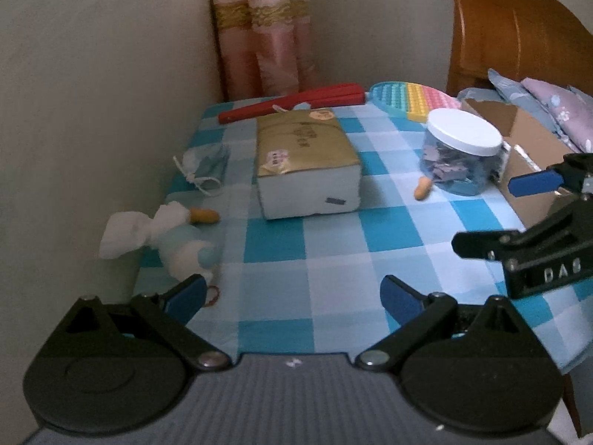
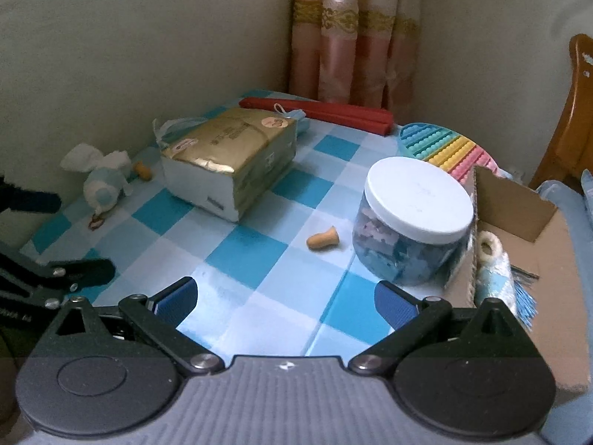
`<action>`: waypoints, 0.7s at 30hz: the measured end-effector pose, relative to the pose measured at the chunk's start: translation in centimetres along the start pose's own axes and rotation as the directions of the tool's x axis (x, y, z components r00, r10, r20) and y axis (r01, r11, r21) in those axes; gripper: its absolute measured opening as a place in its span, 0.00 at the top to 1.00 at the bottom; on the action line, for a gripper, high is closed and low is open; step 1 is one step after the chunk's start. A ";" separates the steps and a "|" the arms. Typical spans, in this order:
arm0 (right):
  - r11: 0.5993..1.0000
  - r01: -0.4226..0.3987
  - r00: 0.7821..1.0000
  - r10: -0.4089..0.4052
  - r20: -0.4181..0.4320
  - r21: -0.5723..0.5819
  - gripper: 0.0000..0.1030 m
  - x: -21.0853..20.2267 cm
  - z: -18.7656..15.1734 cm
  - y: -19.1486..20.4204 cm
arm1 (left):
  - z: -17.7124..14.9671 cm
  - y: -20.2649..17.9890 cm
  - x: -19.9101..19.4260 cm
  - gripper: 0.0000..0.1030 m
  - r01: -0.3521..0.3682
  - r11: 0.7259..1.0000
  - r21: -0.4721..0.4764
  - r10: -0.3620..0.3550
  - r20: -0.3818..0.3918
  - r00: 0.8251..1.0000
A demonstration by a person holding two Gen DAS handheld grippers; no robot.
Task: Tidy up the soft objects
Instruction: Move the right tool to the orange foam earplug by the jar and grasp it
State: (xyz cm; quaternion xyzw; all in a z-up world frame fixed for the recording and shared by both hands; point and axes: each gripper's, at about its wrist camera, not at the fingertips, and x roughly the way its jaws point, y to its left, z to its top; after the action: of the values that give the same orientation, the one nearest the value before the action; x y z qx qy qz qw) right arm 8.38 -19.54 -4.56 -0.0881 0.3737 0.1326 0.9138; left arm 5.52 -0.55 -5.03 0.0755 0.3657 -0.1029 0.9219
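A small white and pale-blue plush toy (image 1: pixel 185 244) lies at the table's left edge, next to crumpled white tissue (image 1: pixel 122 231); it also shows in the right wrist view (image 2: pixel 103 185). Two orange foam earplugs lie on the checked cloth: one by the plush (image 1: pixel 204 216), one by the jar (image 1: pixel 422 189) (image 2: pixel 323 239). A blue face mask (image 1: pixel 209 165) lies left of the gold tissue pack (image 1: pixel 304 159). My left gripper (image 1: pixel 292 296) is open and empty over the near cloth. My right gripper (image 2: pixel 285 298) is open and empty, in front of the jar.
A white-lidded clear jar (image 2: pixel 411 222) stands beside an open cardboard box (image 2: pixel 526 230) holding a blue-white soft item (image 2: pixel 496 278). A red folded fan (image 1: pixel 292 105) and a rainbow pop-it pad (image 1: pixel 415 100) lie at the back. Walls close the left; a wooden headboard (image 1: pixel 519 37) rises right.
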 end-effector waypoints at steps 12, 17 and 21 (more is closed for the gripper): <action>0.998 0.026 1.000 -0.026 0.000 -0.057 0.00 5.0 1.4 0.7 | -0.3 1.6 2.2 0.03 0.016 0.999 -0.046 -0.017 -0.030 0.999; 0.998 0.024 1.000 -0.024 -0.006 -0.052 0.00 6.6 1.7 0.8 | -0.2 2.1 2.7 0.03 0.022 0.998 -0.053 -0.023 -0.033 0.999; 0.999 0.015 1.000 -0.016 -0.021 -0.045 0.00 7.8 1.9 0.9 | -0.1 2.4 3.1 0.03 0.028 0.998 -0.056 -0.030 -0.039 0.999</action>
State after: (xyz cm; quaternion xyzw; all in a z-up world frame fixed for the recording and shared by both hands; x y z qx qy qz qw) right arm 14.64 -16.79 -8.80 -0.1127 0.3798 0.1328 0.9085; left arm 8.20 1.36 -7.08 0.0466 0.3877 -0.1046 0.9146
